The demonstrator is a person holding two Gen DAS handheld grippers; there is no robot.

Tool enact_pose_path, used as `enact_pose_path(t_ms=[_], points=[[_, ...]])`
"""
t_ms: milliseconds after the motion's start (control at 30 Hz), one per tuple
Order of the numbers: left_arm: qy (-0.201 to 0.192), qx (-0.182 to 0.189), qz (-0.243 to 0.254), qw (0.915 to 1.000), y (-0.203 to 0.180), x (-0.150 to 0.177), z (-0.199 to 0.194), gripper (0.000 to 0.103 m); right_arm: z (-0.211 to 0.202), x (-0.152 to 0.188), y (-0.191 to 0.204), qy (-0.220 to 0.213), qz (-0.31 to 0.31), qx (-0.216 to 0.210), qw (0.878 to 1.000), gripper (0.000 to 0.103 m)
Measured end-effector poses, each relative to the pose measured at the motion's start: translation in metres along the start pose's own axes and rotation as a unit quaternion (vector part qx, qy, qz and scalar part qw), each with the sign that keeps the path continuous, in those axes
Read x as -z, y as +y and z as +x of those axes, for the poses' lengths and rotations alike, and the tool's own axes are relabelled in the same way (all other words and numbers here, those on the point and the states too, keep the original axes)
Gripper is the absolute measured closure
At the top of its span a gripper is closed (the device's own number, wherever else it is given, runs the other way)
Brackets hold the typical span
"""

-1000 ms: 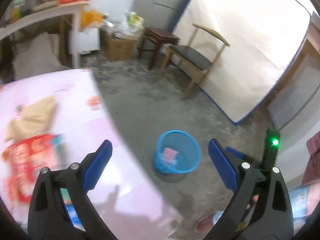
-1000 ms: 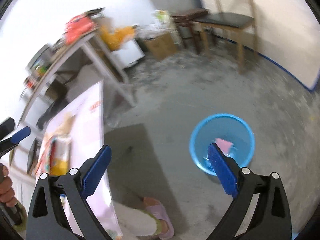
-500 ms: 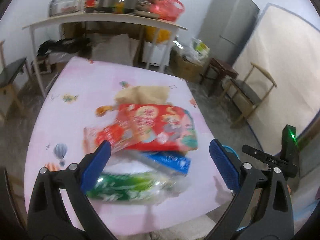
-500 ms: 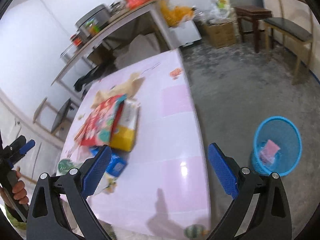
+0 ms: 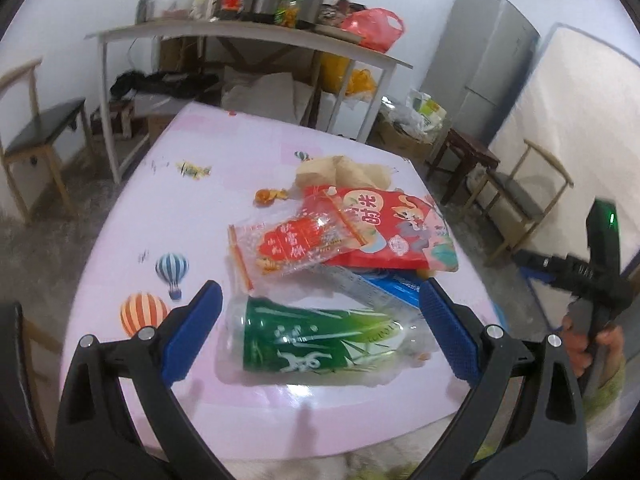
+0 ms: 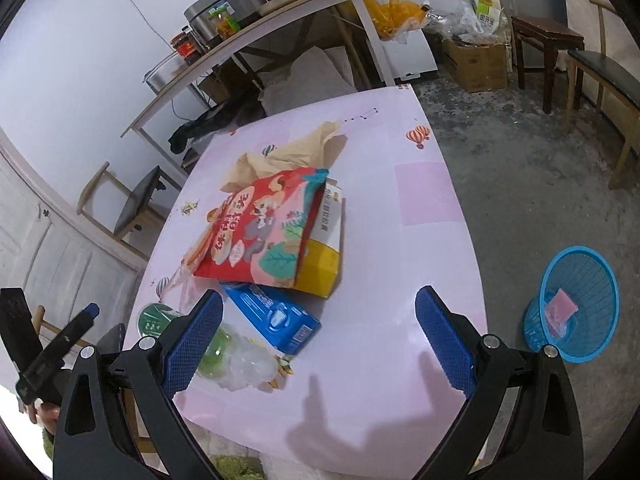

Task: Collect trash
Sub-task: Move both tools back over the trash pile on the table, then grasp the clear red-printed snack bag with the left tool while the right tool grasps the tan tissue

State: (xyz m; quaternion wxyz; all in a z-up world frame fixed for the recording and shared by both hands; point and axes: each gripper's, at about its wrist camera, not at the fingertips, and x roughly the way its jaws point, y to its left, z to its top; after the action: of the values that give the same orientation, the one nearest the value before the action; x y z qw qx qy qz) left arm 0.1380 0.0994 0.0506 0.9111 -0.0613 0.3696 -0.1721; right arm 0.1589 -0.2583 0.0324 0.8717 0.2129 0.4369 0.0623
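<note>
A pile of trash lies on the pink table (image 5: 200, 208) (image 6: 424, 200). Nearest is a crushed green-labelled plastic bottle (image 5: 316, 340) (image 6: 236, 356), lying on its side. Behind it lie a clear red snack wrapper (image 5: 296, 240), a big red snack bag (image 5: 396, 228) (image 6: 260, 232), a blue pack (image 6: 276, 316), a yellow and white carton (image 6: 324, 256) and crumpled brown paper (image 5: 344, 172) (image 6: 288, 152). My left gripper (image 5: 320, 328) is open, hovering just before the bottle. My right gripper (image 6: 318, 338) is open above the table's near edge, right of the blue pack. A blue mesh bin (image 6: 572, 304) stands on the floor.
A long white table (image 5: 248, 36) with pots and jars stands behind. Wooden chairs (image 5: 36, 128) (image 6: 608, 80), a stool (image 5: 468, 156), a cardboard box (image 6: 476, 64) and a grey fridge (image 5: 480, 64) ring the room. The bin holds a pink scrap (image 6: 562, 308).
Both grippers have swung from the floor and bin over to the table. The left one has closed in on the green bottle; both stay open.
</note>
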Motion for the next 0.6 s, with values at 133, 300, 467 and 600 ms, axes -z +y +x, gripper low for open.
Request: enact_pose_path(t_ms=[133, 300, 467, 600], points=[[0.01, 0.003, 0.043, 0.999, -0.012, -0.009, 0.018, 0.008, 0.002, -0.006, 0.005, -0.008, 0.004, -0.005, 1.0, 0.009], [0.056, -0.005, 0.084, 0.9949, -0.029, -0.021, 0.065, 0.009, 0.012, -0.014, 0.009, -0.007, 0.007, -0.015, 1.0, 0.009], [0.106, -0.019, 0.108, 0.9882, -0.036, -0.034, 0.117, 0.025, 0.02, -0.021, 0.009, -0.004, 0.003, -0.017, 1.0, 0.009], [0.142, -0.041, 0.129, 0.9806, -0.038, -0.035, 0.148, 0.032, 0.023, -0.026, 0.0, -0.006, 0.013, -0.017, 1.0, 0.009]])
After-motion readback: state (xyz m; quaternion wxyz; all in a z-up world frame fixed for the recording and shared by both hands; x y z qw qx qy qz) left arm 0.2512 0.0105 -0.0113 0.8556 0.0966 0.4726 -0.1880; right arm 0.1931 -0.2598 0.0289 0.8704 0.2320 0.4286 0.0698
